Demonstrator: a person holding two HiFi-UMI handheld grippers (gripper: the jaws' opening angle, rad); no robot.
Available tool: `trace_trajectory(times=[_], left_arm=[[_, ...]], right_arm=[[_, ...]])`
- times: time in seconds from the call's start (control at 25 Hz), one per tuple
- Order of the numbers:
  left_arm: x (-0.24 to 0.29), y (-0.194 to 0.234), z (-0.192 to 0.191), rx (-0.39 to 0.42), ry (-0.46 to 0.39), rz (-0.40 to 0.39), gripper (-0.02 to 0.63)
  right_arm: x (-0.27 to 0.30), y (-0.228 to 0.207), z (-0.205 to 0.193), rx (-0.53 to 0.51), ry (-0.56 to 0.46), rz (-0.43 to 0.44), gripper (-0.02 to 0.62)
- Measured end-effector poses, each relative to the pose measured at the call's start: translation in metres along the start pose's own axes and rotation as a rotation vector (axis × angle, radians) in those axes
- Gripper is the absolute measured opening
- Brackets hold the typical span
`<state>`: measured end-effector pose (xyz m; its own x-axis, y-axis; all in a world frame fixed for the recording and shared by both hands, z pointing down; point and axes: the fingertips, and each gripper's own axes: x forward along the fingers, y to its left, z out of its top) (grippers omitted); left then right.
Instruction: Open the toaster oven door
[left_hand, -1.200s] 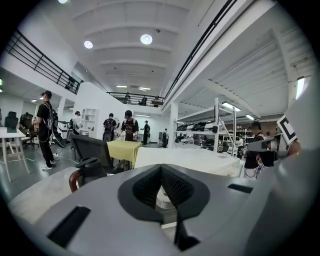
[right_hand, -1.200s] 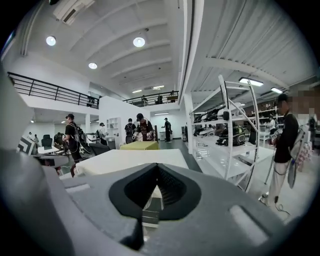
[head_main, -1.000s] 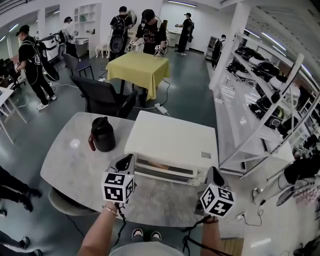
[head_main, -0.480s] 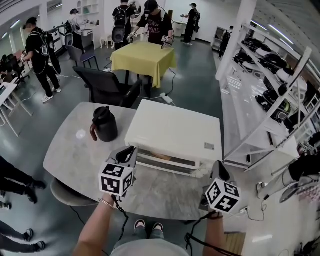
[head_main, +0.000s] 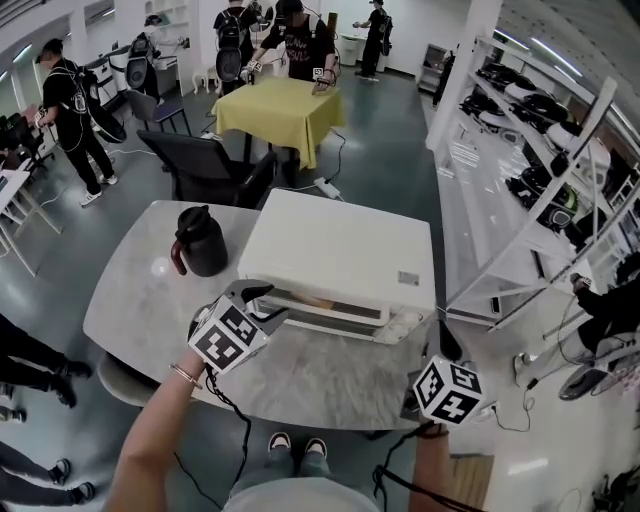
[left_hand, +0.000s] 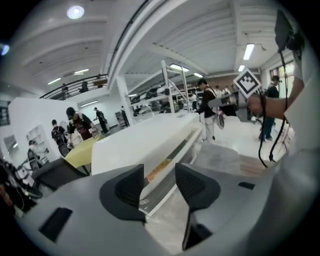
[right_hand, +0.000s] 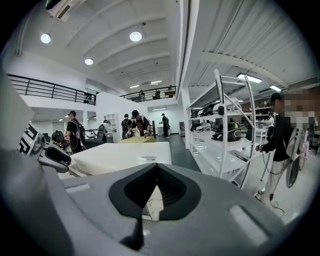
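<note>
The white toaster oven (head_main: 340, 250) stands on the grey marbled table (head_main: 330, 378), its glass door (head_main: 325, 308) facing me and closed. My left gripper (head_main: 262, 298) is tilted toward the door's left end. Its jaws are opening, and in the left gripper view (left_hand: 159, 180) the oven's front (left_hand: 165, 160) shows through the gap, with no pad pressing on it. The right gripper (head_main: 440, 348) hovers off the oven's front right corner, shut with nothing in it. In the right gripper view (right_hand: 158, 167) the oven's top (right_hand: 120, 157) lies just beyond the jaws.
A black jug (head_main: 200, 242) stands on the table left of the oven. Behind the table are a dark chair (head_main: 205, 170) and a yellow-clothed table (head_main: 280, 110) with people around it. White shelving (head_main: 520, 170) runs along the right.
My left gripper has swung over to point at the door's left end and its jaws have spread apart. The right gripper has barely moved.
</note>
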<state>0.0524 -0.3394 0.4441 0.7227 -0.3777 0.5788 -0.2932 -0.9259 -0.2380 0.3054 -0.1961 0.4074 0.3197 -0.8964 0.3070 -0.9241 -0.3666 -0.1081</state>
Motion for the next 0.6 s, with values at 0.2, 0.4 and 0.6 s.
trace_trajectory(times=[0.2,0.4,0.6], left_arm=[[0.013,-0.013,-0.010,0.127,0.136,-0.094,0.193],[0.026,-0.017,-0.014,0.222,0.221,-0.133,0.201],[0.032,-0.023,-0.019,0.328,0.304,-0.159,0.200]], right_arm=[[-0.006,-0.010,-0.001,0.005,0.005,-0.009,0.005],[-0.006,-0.018,-0.007,0.013,0.012,-0.017,0.005],[-0.007,-0.021,-0.013,0.018,0.020,-0.016,0.005]])
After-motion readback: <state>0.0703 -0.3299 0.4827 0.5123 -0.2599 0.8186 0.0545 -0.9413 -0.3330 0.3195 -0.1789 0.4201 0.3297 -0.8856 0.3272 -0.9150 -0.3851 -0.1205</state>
